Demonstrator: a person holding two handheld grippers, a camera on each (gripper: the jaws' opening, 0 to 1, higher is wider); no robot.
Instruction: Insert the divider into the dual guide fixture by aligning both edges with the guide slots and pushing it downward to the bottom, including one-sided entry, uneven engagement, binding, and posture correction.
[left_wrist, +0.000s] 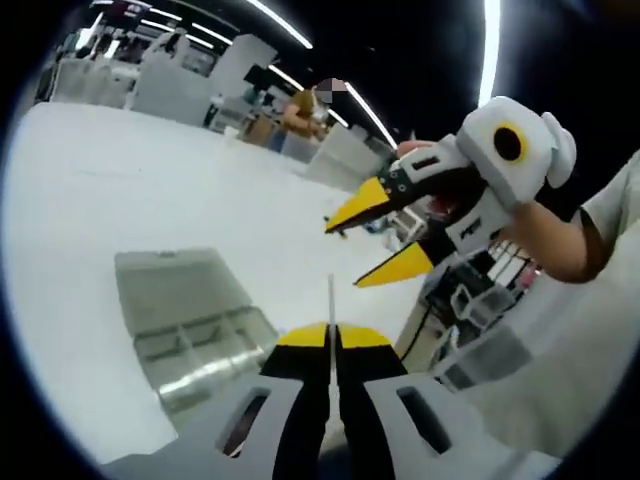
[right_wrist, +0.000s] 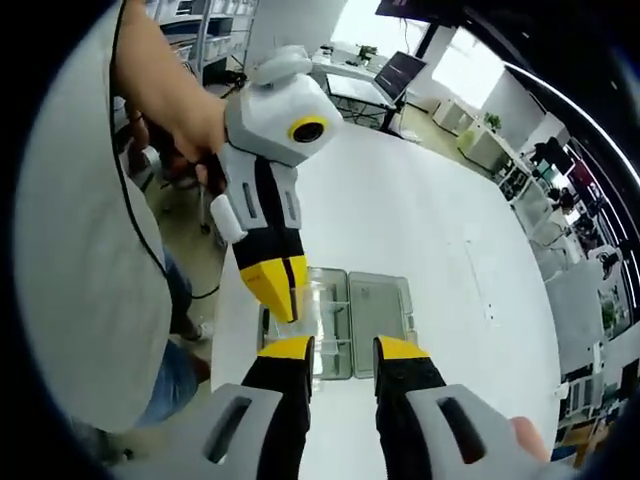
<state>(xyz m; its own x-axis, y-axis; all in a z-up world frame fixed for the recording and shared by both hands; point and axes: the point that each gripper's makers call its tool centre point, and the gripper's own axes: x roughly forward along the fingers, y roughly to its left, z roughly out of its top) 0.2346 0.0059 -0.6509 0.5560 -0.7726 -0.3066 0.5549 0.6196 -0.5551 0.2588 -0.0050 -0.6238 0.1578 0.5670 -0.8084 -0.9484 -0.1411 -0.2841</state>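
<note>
The clear compartment box (left_wrist: 190, 325) serves as the landmark throughout; it lies open on the white table (left_wrist: 110, 190), and it is judged to be the dual guide fixture, its inner walls carrying the slots.

In the left gripper view, the box is seen to the left of the left gripper (left_wrist: 331, 336), lower on the table and well apart from the jaw tips. The left gripper's jaws are closed almost completely, and a thin, pale divider (left_wrist: 331, 300) is pinched edge-on between them, its upper part standing out beyond the yellow tips. It is held upright like this, presumably, so that both side edges can later be presented to the slots at once. To the right of the box and above it, the right gripper (left_wrist: 385, 240) is seen held in the air by a hand, its yellow-tipped jaws spread apart with nothing between them (probably kept free for correcting the divider's posture if it binds).

In the right gripper view, the left gripper (right_wrist: 277, 290) is seen coming down from the upper left, its tip just above the box's (right_wrist: 350, 320) left compartment; the divider itself is too thin and clear to be made out there with certainty. The right gripper (right_wrist: 343, 352) is seen in front of the box, its jaws parted and empty.

The insertion is judged not yet begun: the divider is in the air, no edge engaged.
</note>
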